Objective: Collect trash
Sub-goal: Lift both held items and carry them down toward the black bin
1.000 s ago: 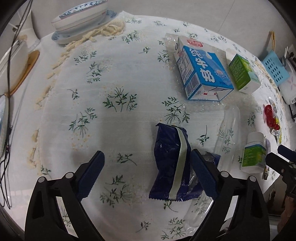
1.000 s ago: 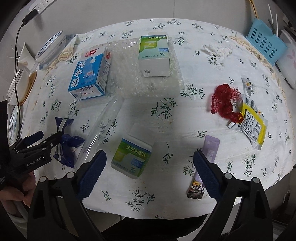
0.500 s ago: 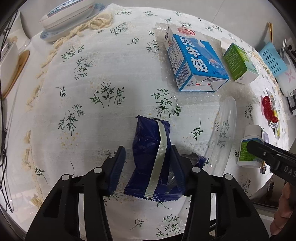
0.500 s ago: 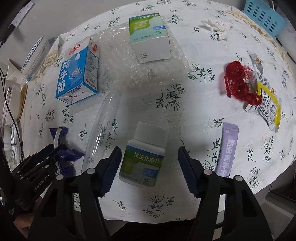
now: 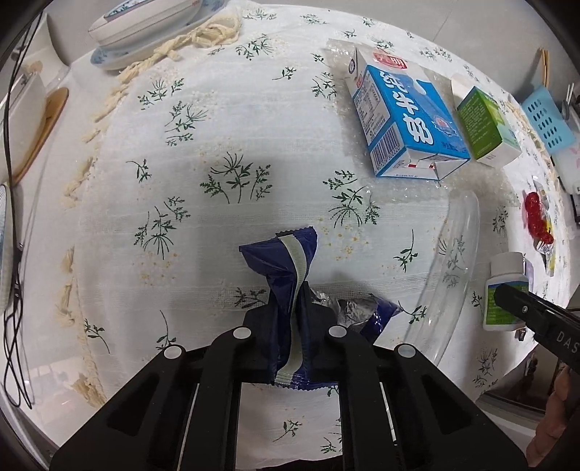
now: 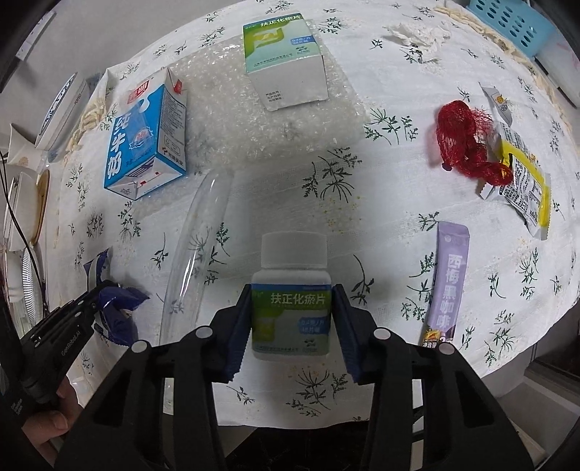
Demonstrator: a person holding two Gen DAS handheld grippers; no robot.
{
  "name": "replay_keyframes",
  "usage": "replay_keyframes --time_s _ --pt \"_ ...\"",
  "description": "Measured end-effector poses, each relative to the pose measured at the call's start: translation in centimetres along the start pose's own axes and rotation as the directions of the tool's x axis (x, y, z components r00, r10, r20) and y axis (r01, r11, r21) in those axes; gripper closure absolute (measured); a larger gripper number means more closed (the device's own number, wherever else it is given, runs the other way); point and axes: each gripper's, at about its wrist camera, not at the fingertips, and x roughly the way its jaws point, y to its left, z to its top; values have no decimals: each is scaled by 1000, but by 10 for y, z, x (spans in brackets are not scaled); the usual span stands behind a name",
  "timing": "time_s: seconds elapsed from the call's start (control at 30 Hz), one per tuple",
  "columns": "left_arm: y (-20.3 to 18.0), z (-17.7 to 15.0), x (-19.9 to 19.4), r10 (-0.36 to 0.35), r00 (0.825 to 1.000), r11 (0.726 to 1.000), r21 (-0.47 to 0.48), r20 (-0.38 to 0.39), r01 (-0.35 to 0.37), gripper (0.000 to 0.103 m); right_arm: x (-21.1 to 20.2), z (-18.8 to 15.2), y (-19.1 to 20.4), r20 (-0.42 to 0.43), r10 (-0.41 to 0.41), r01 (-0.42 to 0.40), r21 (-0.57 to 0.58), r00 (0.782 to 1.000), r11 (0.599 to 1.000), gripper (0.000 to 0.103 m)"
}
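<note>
My left gripper [image 5: 288, 308] is shut on a dark blue snack wrapper [image 5: 286, 268] with a pale stripe, pinched and crumpled at the near edge of the flowered tablecloth [image 5: 217, 145]. It also shows in the right wrist view [image 6: 116, 311] at the far left. My right gripper [image 6: 291, 322] is shut on a white pill bottle [image 6: 291, 290] with a green and blue label, lying with its cap pointing away. The bottle also shows in the left wrist view [image 5: 505, 293] at the right edge.
A blue milk carton [image 6: 145, 141], a green and white box [image 6: 286, 61] on bubble wrap, a clear plastic strip [image 6: 195, 253], a red net [image 6: 467, 141], a yellow wrapper [image 6: 525, 188] and a purple sachet [image 6: 447, 279] lie around. A bowl [image 5: 145, 25] stands far left, a blue basket [image 5: 547, 119] far right.
Both grippers have closed from wide open: the left onto the blue wrapper, squeezing it narrow, and the right onto the pill bottle after moving closer to it.
</note>
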Motion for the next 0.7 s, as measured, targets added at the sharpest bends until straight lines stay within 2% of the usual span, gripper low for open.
replay_keyframes --time_s 0.33,0.7 --pt "7 -6 -24 -16 999 1000 7 48 15 95 -21 -13 -12 45 -11 11 12 999 1000 62" --pt "-15 -20 -54 -25 994 1000 -2 111 25 95 -55 -28 -25 125 -9 13 -34 992 999 62"
